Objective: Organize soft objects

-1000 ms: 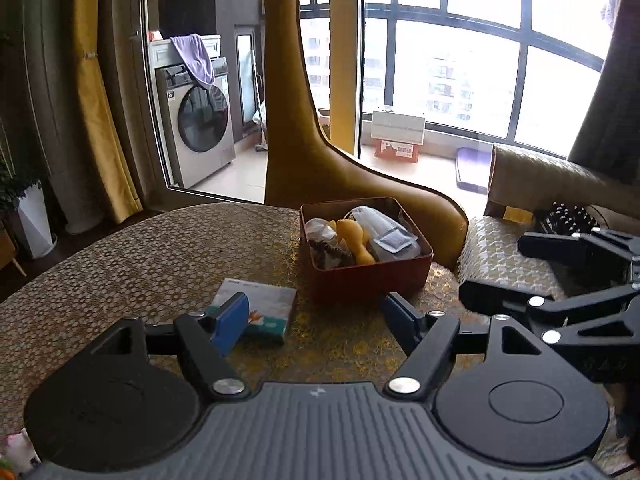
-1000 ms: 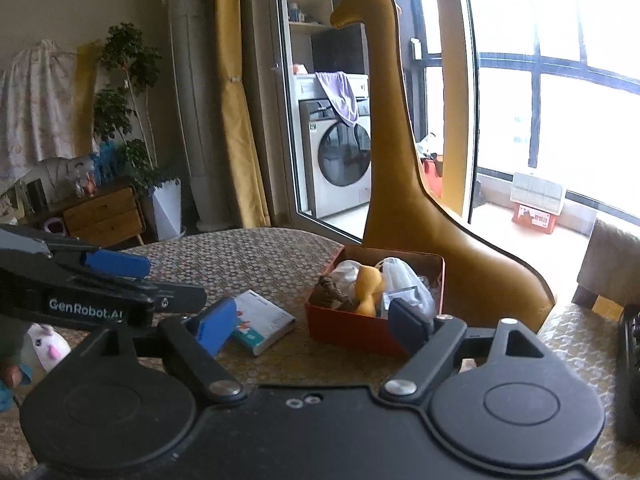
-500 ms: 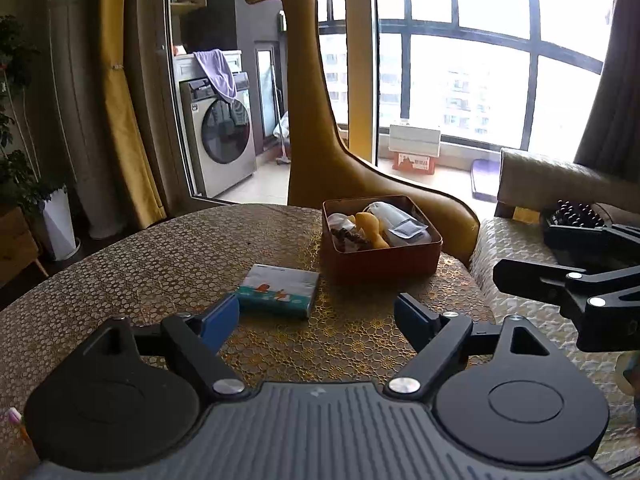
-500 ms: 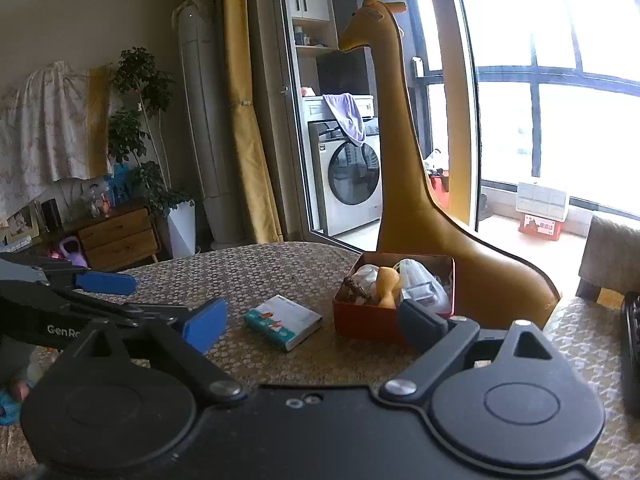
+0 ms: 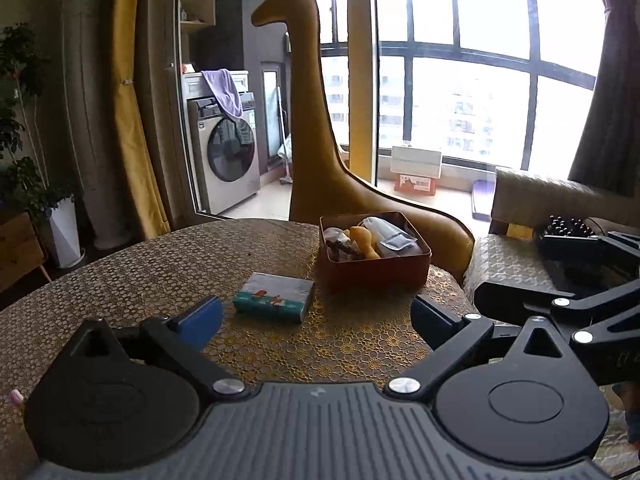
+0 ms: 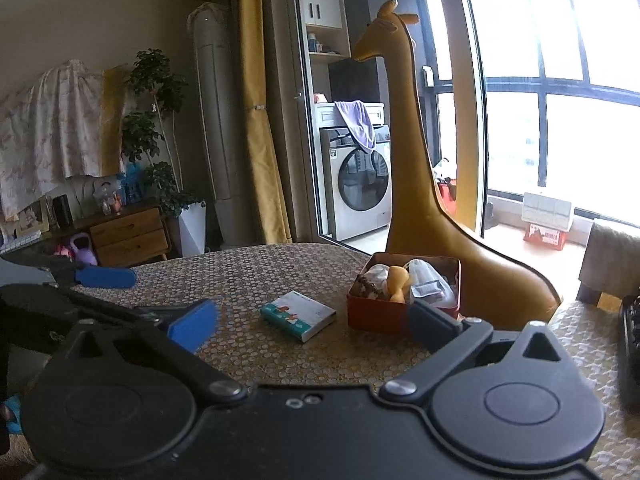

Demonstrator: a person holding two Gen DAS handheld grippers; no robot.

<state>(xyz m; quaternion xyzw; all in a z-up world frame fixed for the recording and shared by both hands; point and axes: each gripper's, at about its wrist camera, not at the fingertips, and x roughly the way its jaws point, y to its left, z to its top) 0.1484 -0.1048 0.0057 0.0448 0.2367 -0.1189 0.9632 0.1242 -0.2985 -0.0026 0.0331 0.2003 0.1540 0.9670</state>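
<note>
A red box [image 5: 374, 272] sits at the far edge of the round table [image 5: 120, 280]. It holds a yellow soft toy [image 5: 362, 238], a clear plastic packet [image 5: 390, 236] and other small soft items. A teal and white tissue pack [image 5: 274, 298] lies flat just left of the box, also shown as tissue pack [image 6: 298, 314] beside the red box [image 6: 372, 320]. My left gripper [image 5: 316, 324] hovers short of the pack, jaws opening wide with nothing between them. My right gripper [image 6: 314, 326] is beside it, jaws also opening, with nothing between them.
A tall yellow giraffe figure [image 5: 320, 152] stands right behind the box. A patterned bench [image 5: 504, 264] with a black studded object [image 5: 568, 228] is to the right. A washing machine [image 6: 360, 184] and a wooden drawer unit [image 6: 128, 236] stand beyond the table.
Both grippers have drawn back from the red box, which now looks farther off. The fingers of both have spread wider. The tissue pack and box have not moved.
</note>
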